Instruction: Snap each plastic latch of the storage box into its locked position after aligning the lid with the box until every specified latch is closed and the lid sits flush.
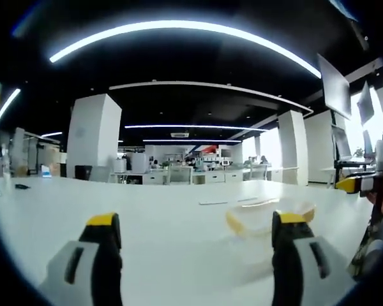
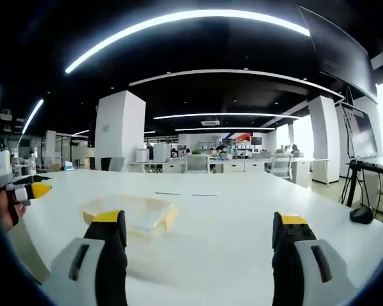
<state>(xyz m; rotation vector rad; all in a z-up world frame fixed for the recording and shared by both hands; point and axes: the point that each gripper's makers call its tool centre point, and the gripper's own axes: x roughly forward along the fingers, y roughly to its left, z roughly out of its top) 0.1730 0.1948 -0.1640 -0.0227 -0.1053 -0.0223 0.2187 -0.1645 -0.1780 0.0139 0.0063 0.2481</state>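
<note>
A clear plastic storage box with yellow latches lies on the white table, just beyond my left gripper's right jaw. My left gripper stands open with nothing between its jaws. The same box sits ahead of my right gripper's left jaw. My right gripper is open too, empty, and short of the box. The right gripper enters the left gripper view at the right edge, held by a hand. The left gripper enters the right gripper view at the left edge. I cannot tell how the lid sits.
The white table stretches far ahead. A dark round object lies at its right edge. A small dark item rests far left. Beyond are white pillars, desks, chairs and monitors on stands at the right.
</note>
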